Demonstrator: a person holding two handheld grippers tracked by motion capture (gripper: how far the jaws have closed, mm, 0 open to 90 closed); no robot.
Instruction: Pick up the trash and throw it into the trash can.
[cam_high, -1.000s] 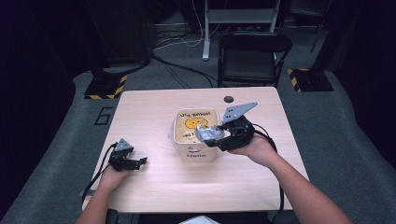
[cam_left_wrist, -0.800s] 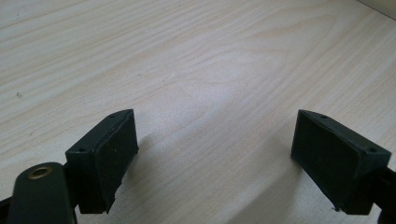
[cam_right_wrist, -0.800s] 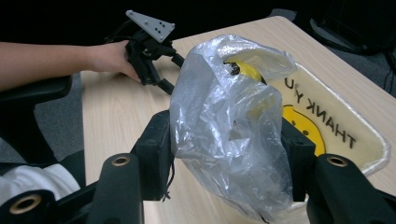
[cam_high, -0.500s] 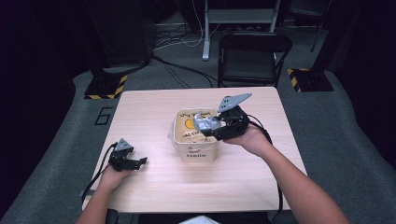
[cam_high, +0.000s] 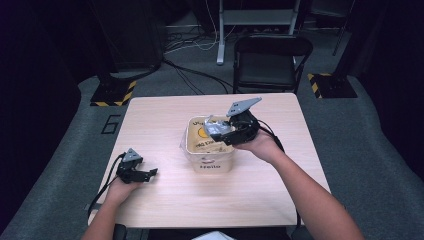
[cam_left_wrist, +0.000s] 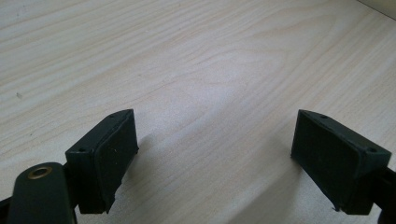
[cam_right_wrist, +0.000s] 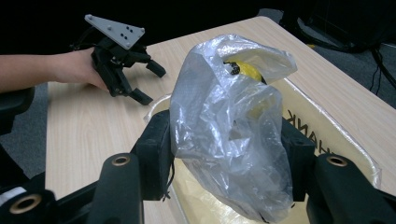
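Note:
A cream tub (cam_high: 206, 159) with a yellow smiley and printed words stands at the middle of the wooden table (cam_high: 165, 205). My right gripper (cam_high: 220, 133) hovers over the tub's open top, shut on a crumpled clear plastic bag (cam_right_wrist: 229, 126) that hangs between its jaws above the tub (cam_right_wrist: 336, 140); something yellow shows through the bag near its top. My left gripper (cam_high: 150, 173) rests on the table at the front left, apart from the tub, its fingers (cam_left_wrist: 105, 158) spread wide with bare wood between them. It also appears beyond the bag as the left gripper (cam_right_wrist: 140, 79).
A black chair (cam_high: 272, 60) stands just beyond the table's far edge. Cables run across the grey floor behind it, and yellow-and-black striped bases (cam_high: 111, 92) sit at either side. A cable trails from each gripper off the table's near edge.
My right gripper has moved left and farther over the tub with the plastic bag in it. My left gripper has stayed where it was.

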